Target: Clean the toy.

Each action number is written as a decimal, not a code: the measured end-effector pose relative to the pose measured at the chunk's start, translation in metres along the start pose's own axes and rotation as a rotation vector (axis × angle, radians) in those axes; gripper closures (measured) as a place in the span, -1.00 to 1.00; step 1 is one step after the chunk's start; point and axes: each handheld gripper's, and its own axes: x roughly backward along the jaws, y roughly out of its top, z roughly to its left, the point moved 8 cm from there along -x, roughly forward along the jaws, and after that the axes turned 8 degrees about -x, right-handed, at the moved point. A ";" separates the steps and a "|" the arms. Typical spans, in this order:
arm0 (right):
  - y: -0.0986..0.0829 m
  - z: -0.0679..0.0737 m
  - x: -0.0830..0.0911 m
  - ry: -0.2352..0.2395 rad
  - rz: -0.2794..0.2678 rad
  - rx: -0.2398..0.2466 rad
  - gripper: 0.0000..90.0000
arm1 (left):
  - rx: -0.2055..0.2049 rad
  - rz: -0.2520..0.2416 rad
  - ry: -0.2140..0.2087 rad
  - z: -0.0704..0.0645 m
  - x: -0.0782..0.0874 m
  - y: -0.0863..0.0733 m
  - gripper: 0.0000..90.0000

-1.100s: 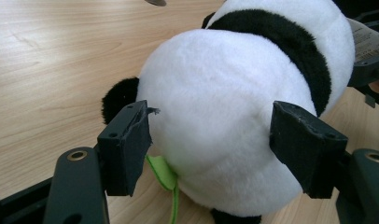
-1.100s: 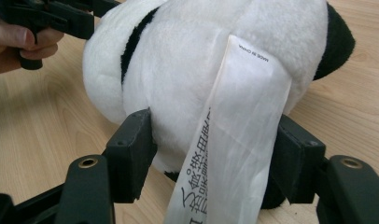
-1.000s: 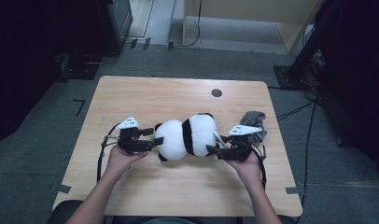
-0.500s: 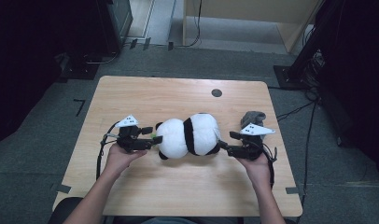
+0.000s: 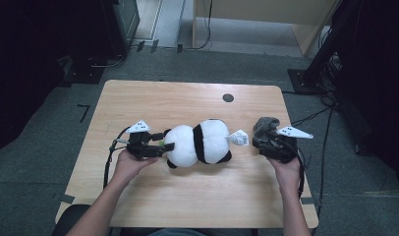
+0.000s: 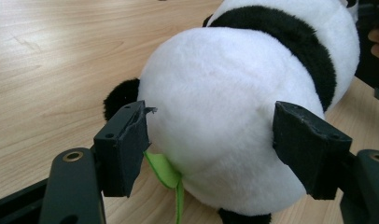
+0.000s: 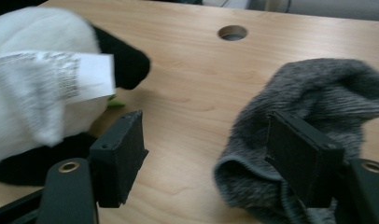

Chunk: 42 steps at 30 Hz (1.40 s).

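From the high view, a plush panda (image 5: 200,143) lies on its side near the middle of the wooden tabletop (image 5: 187,103), a white label (image 5: 238,137) sticking out of its right end. The left tongs (image 5: 160,146) sit at the panda's left end, held by the person's left hand (image 5: 128,162). The right tongs (image 5: 259,142) are held by the right hand (image 5: 284,167) off the panda's right end, apart from the toy, with a grey sock (image 5: 266,125) just beside them. A round hole (image 5: 228,97) is cut in the tabletop farther back.

In the left gripper view, the left tongs (image 6: 211,140) stand wide apart, one jaw on each side of the panda's (image 6: 234,107) white rounded end; the jaws are close against the fur without squeezing it. A green strip (image 6: 166,172) pokes out beneath the toy by the left jaw.

In the right gripper view, the right tongs (image 7: 206,154) are spread apart over bare tabletop (image 7: 192,93). The panda (image 7: 43,93) with its printed label (image 7: 57,77) lies to the left, and the grey sock (image 7: 299,107) lies under and behind the right jaw. The round hole (image 7: 232,32) shows beyond.
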 end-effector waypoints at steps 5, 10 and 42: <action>0.004 -0.019 -0.001 -0.095 -0.012 -0.025 -0.55 | 0.003 0.001 -0.003 0.001 -0.001 -0.001 -0.40; 0.007 -0.034 -0.003 -0.144 -0.030 -0.063 -0.70 | 0.003 -0.003 -0.004 0.001 -0.002 -0.001 -0.41; -0.025 -0.076 -0.068 -0.164 0.127 -0.113 0.18 | -0.013 0.011 -0.017 -0.014 0.008 -0.007 -0.40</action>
